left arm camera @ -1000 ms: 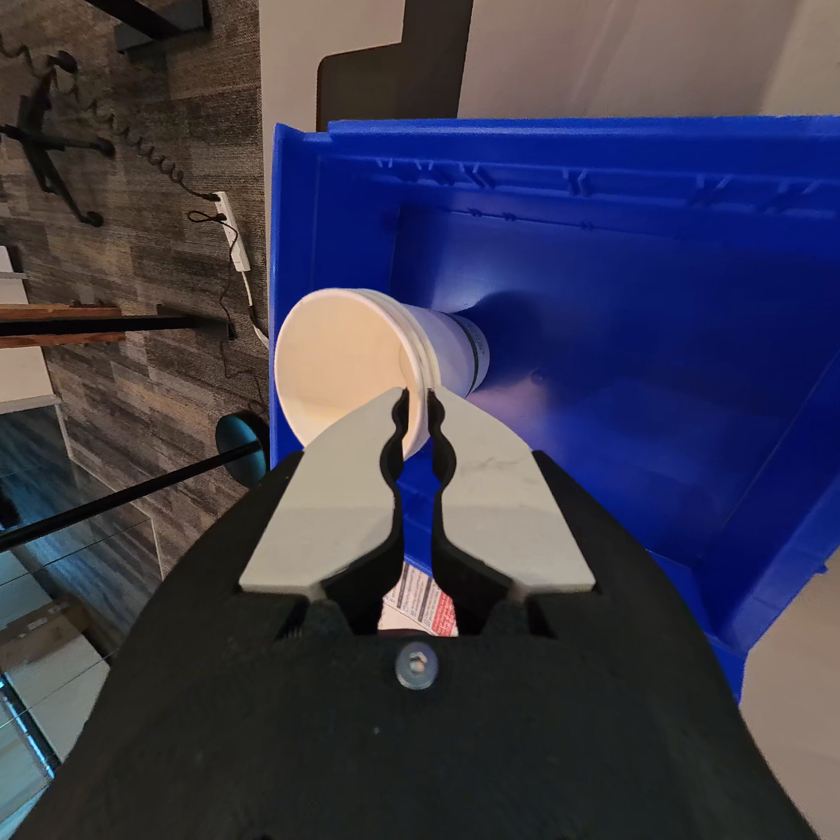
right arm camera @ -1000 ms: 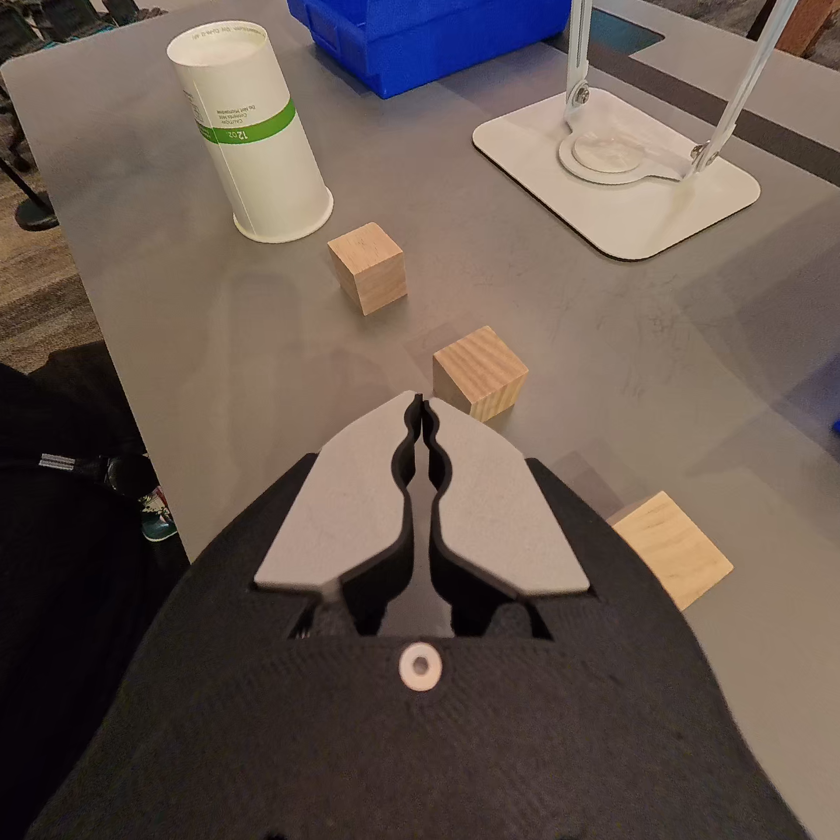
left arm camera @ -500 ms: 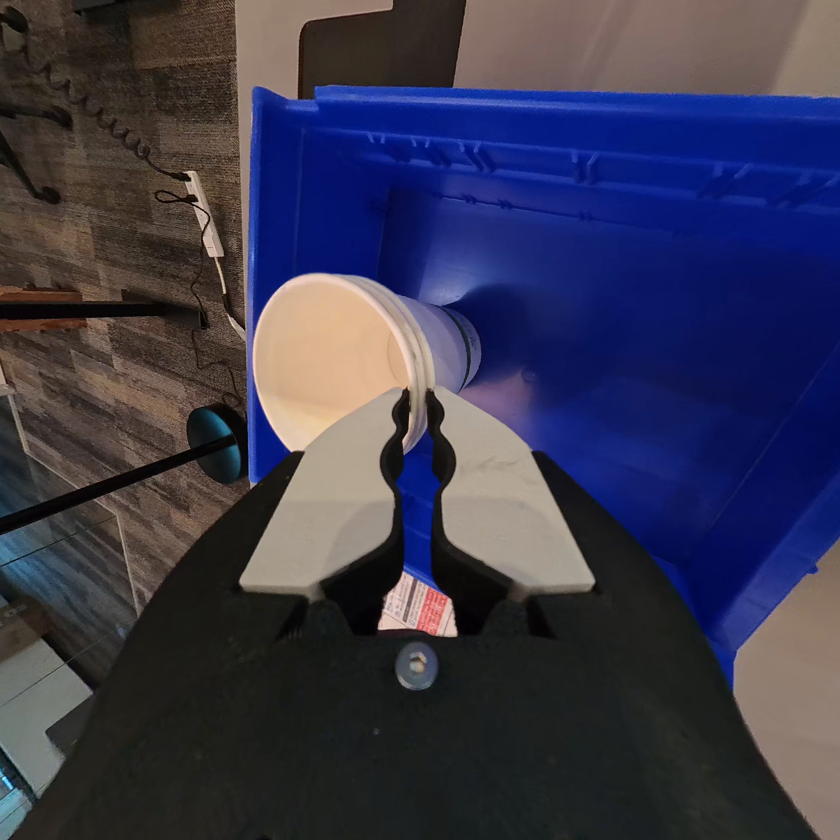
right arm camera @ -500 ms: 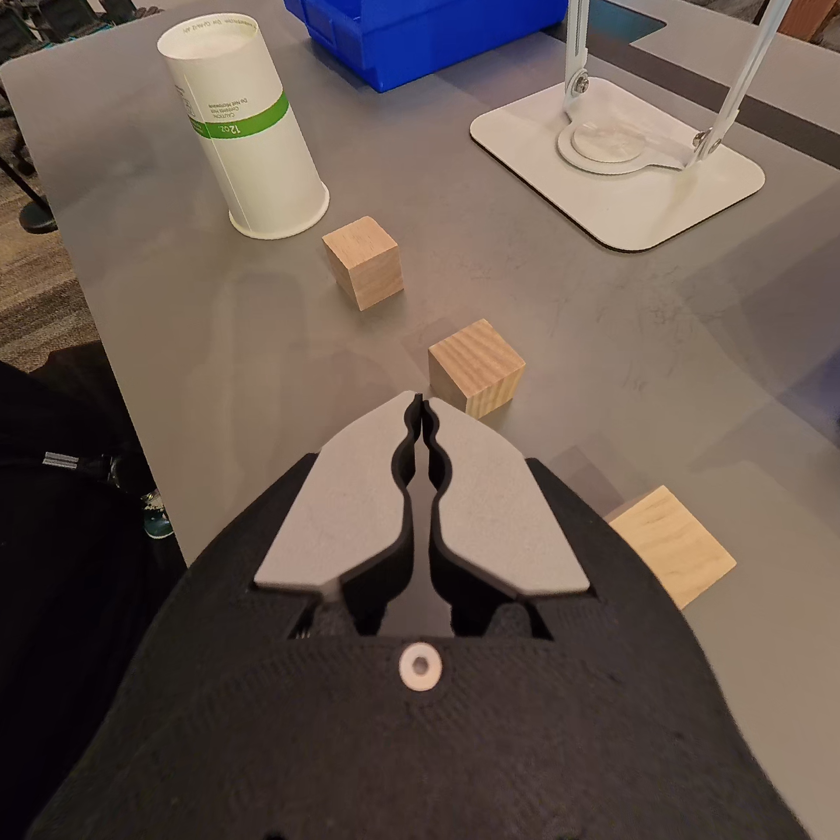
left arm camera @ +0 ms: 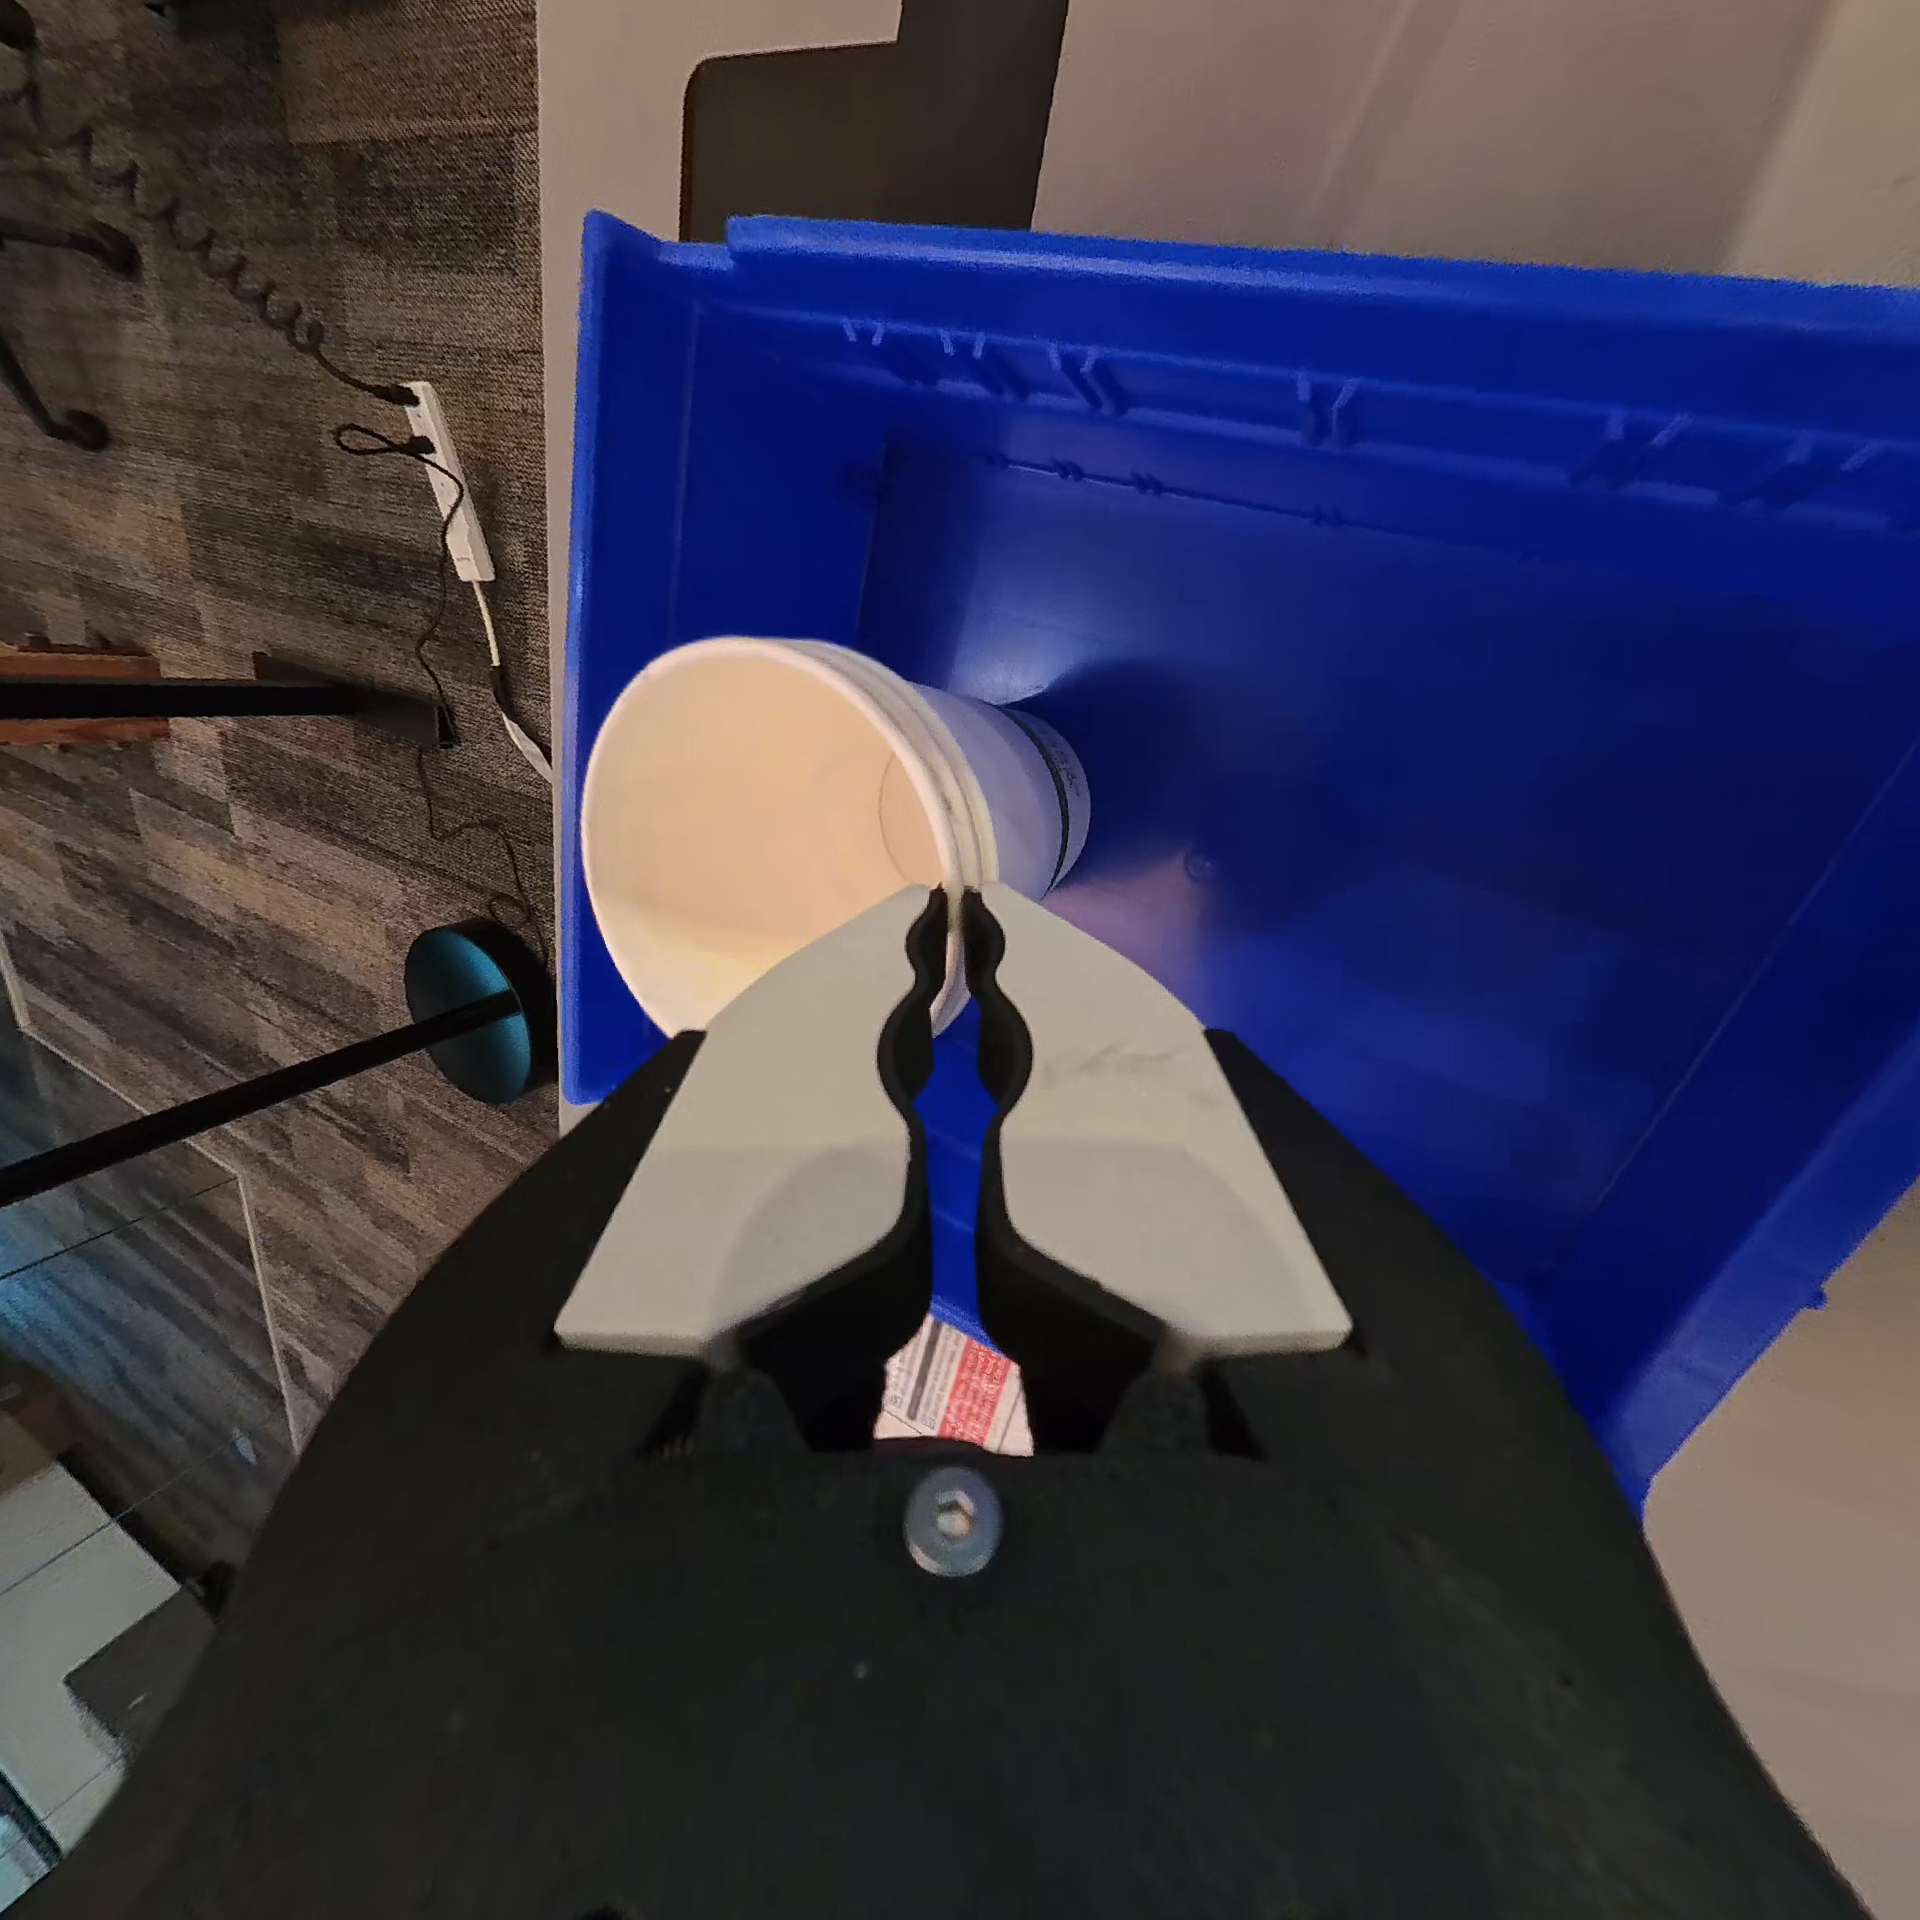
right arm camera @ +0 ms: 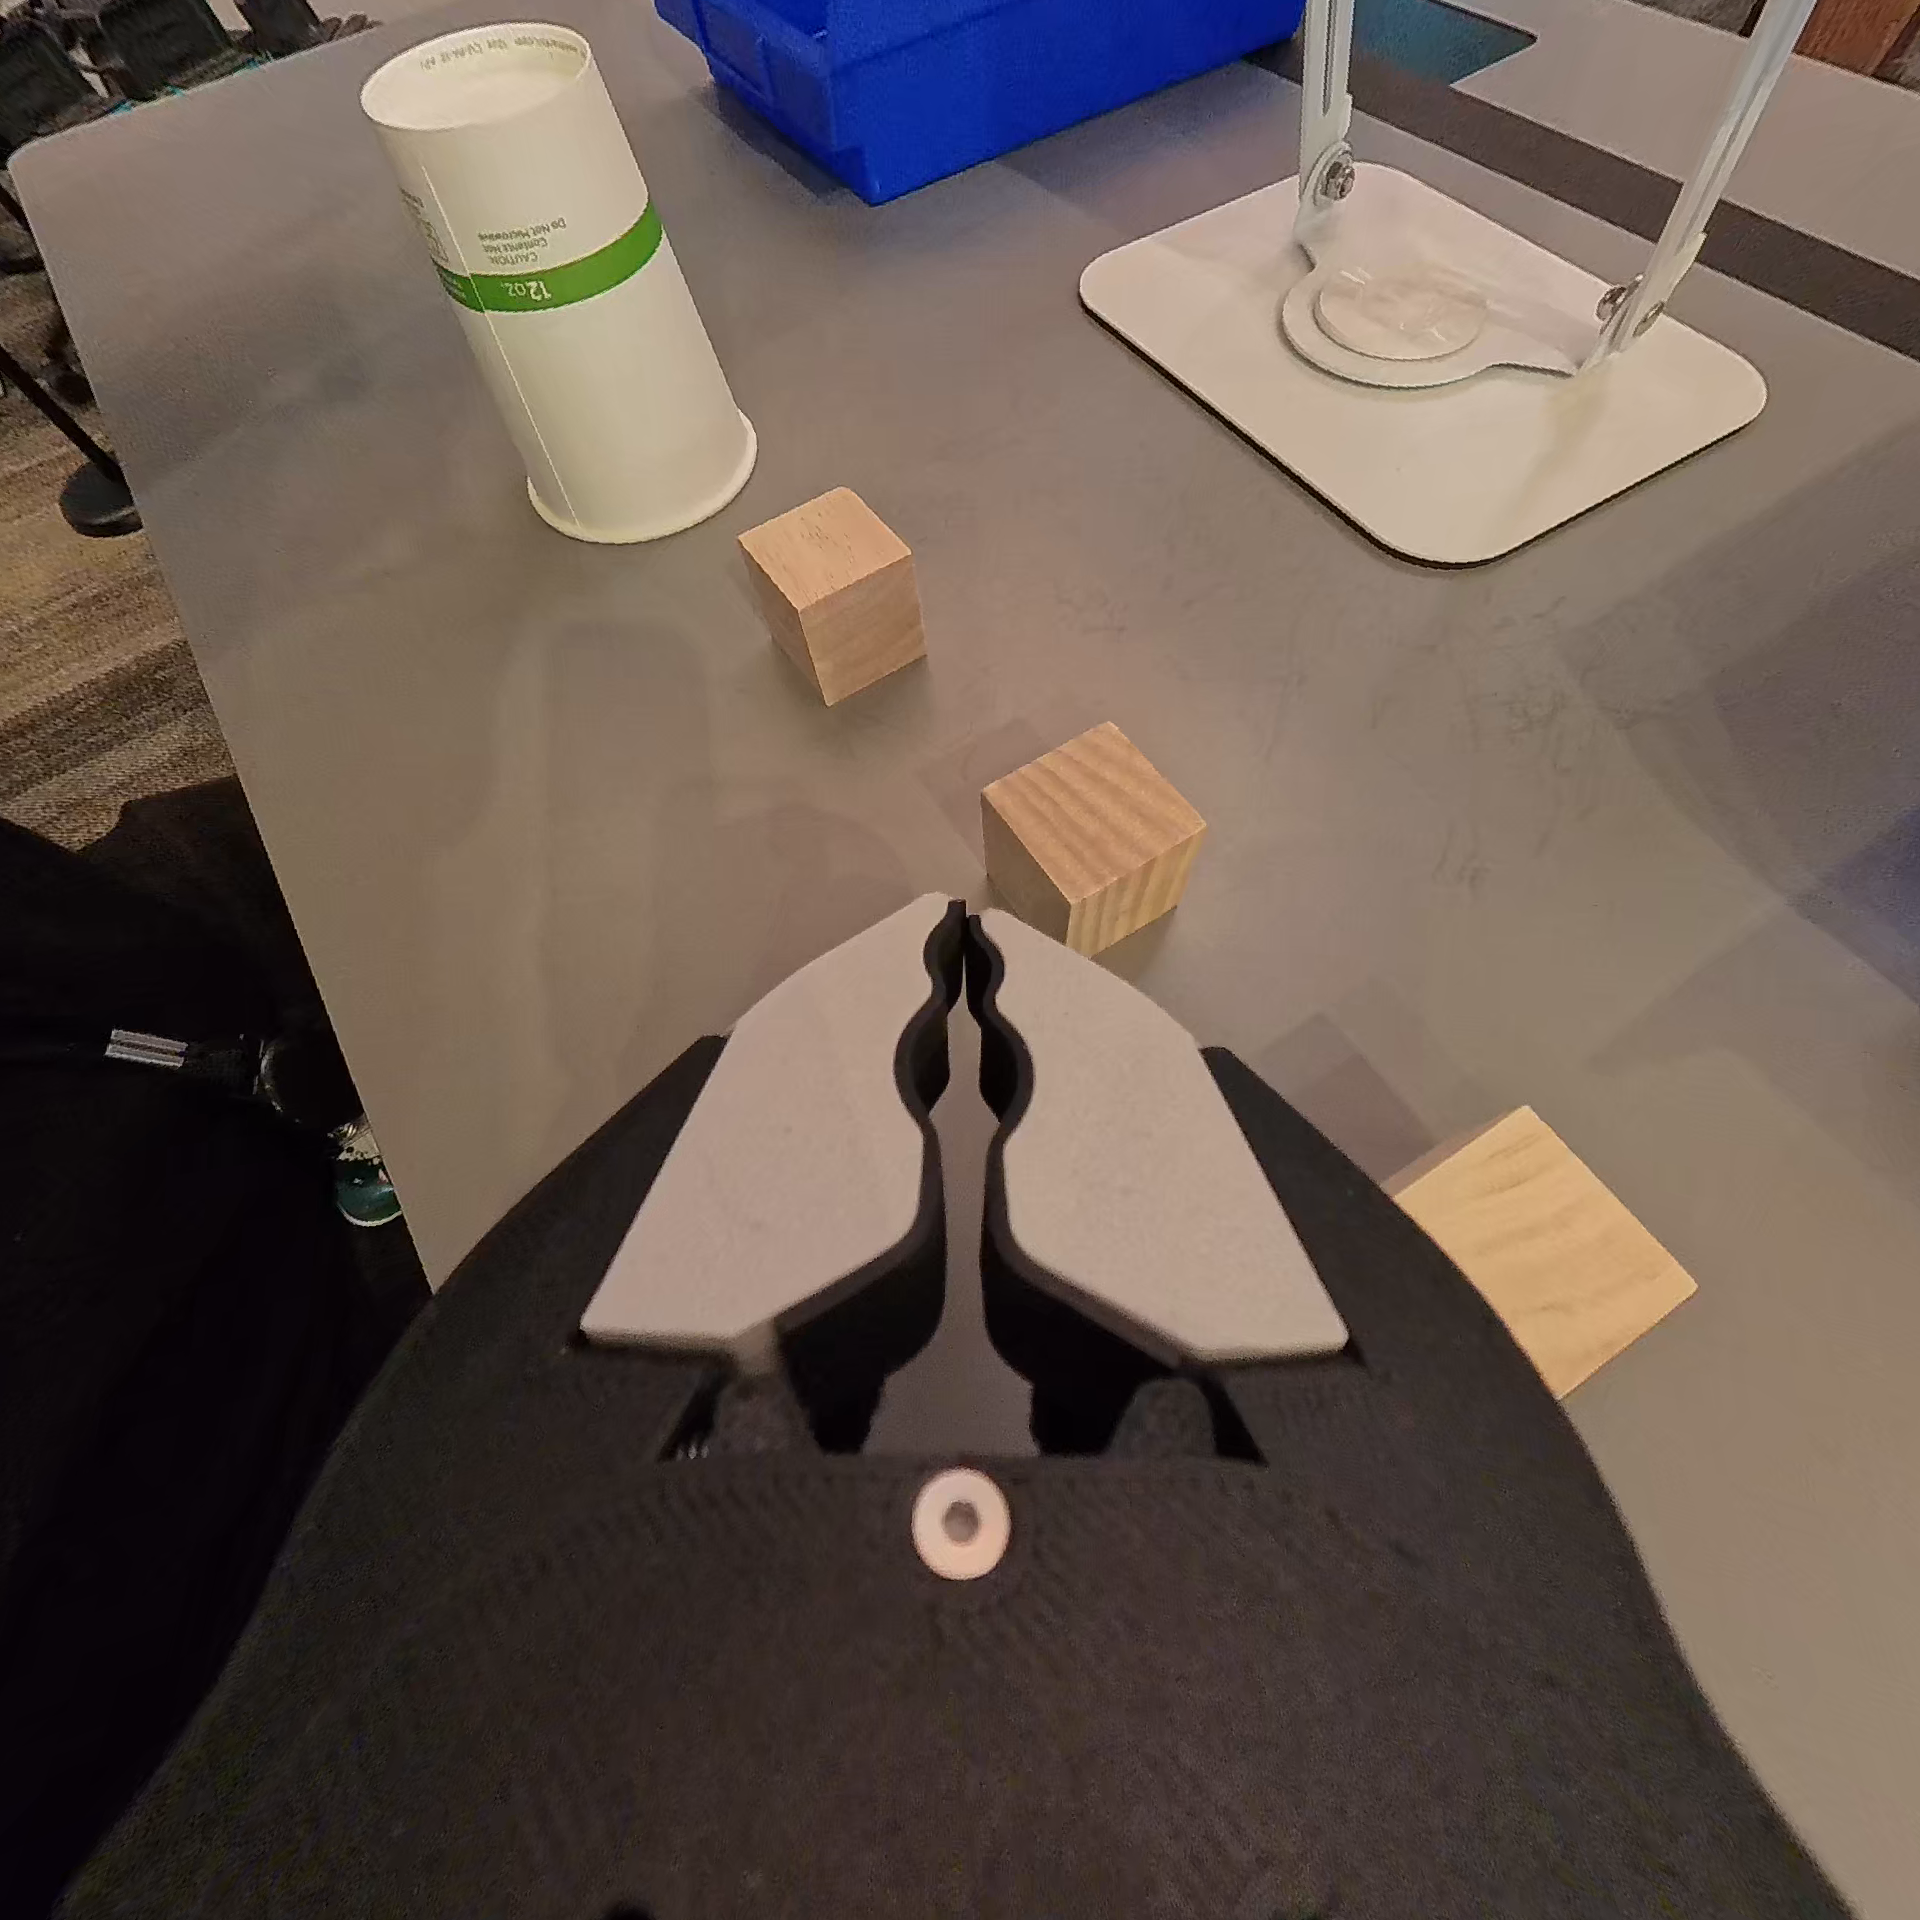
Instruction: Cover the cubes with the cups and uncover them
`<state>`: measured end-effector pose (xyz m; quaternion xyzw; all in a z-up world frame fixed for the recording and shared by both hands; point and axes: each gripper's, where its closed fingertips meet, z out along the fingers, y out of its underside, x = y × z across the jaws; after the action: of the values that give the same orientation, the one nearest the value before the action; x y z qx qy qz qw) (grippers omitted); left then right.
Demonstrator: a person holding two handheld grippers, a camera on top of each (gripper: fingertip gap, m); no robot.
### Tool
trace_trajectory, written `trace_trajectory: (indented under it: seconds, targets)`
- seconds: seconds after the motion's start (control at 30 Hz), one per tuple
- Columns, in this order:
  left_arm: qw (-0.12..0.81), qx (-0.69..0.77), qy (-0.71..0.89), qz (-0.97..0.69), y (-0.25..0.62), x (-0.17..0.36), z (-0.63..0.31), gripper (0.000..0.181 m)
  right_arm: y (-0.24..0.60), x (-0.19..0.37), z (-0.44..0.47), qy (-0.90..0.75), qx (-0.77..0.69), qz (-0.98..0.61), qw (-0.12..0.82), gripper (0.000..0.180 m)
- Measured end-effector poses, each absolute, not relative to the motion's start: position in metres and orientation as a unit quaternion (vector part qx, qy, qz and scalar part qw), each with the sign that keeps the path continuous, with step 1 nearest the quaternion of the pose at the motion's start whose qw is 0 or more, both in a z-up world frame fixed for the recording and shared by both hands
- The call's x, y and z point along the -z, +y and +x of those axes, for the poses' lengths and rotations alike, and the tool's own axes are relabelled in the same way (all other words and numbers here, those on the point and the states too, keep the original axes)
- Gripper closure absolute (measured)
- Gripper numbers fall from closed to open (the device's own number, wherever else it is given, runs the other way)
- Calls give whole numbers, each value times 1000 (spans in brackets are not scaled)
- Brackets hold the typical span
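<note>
My left gripper (left arm camera: 954,899) is shut on the rim of a stack of white paper cups (left arm camera: 821,821), held on its side at the blue bin (left arm camera: 1455,727), open mouth towards the camera. In the right wrist view a white paper cup with a green band (right arm camera: 566,312) stands upside down on the grey table (right arm camera: 1351,779). Three wooden cubes lie in a row: far (right arm camera: 836,592), middle (right arm camera: 1091,831) and near (right arm camera: 1538,1247), the near one partly hidden by the gripper body. My right gripper (right arm camera: 958,914) is shut and empty, above the table just left of the middle cube.
A white lamp base with metal arms (right arm camera: 1434,353) stands at the back right of the table. The blue bin (right arm camera: 966,73) sits at the table's far edge. The table's left edge (right arm camera: 270,831) is close, with a dark-clothed person beside it. Cables and stands lie on the floor (left arm camera: 260,520).
The left gripper with the cup stack has shifted a little against the bin. The right gripper has drifted slightly, so the cubes and cup sit a bit lower in view.
</note>
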<state>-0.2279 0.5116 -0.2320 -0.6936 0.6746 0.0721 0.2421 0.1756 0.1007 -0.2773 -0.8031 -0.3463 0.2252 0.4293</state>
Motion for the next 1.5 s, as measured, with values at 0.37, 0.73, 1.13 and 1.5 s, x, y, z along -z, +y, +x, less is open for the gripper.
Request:
trace_trajectory:
  seconds: [0.37, 0.73, 1.13, 1.5]
  targets:
    - [272, -87, 668, -688, 509, 210, -226, 178, 98, 276, 173, -352, -224, -801, 430, 180]
    - [331, -123, 652, -672, 503, 169, -229, 178, 93, 269, 168, -362, -217, -794, 438, 180]
    - [399, -142, 626, -655, 485, 119, -229, 178, 86, 258, 159, -376, -208, -781, 453, 180]
    - [564, -67, 571, -593, 386, 26, -213, 178, 77, 220, 134, -384, -237, -728, 516, 170]
